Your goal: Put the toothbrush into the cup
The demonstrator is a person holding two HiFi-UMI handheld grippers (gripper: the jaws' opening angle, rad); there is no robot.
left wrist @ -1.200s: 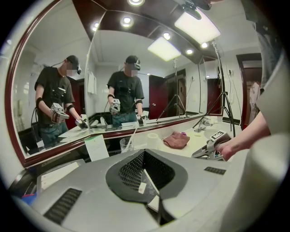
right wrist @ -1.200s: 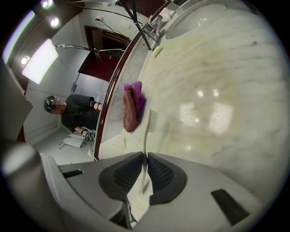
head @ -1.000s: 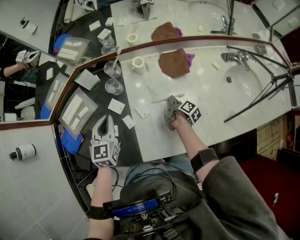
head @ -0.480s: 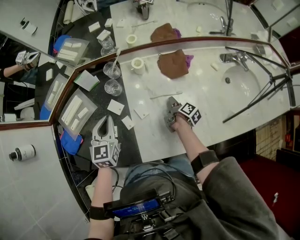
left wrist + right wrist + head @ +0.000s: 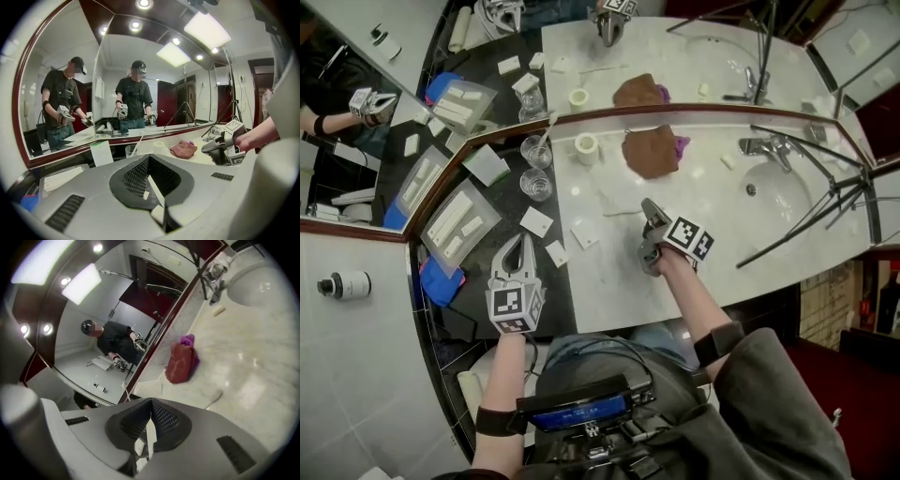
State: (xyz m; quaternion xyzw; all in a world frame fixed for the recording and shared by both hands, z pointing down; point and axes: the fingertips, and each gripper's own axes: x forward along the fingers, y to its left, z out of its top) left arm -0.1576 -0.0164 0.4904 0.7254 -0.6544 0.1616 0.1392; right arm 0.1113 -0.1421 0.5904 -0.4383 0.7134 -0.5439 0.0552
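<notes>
On the worktop (image 5: 712, 202), toothbrush (image 5: 619, 212) at right tool (image 5: 649, 206) tip; jaws just closed, nothing visibly between. Left tool (image 5: 521, 242) closed, empty. Cup (image 5: 536, 184) left, unfilled; everything remains.

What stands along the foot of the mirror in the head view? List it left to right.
glass holding a stick → white cup → brown cloth → faucet

No readable text, label, brand or number.
</notes>
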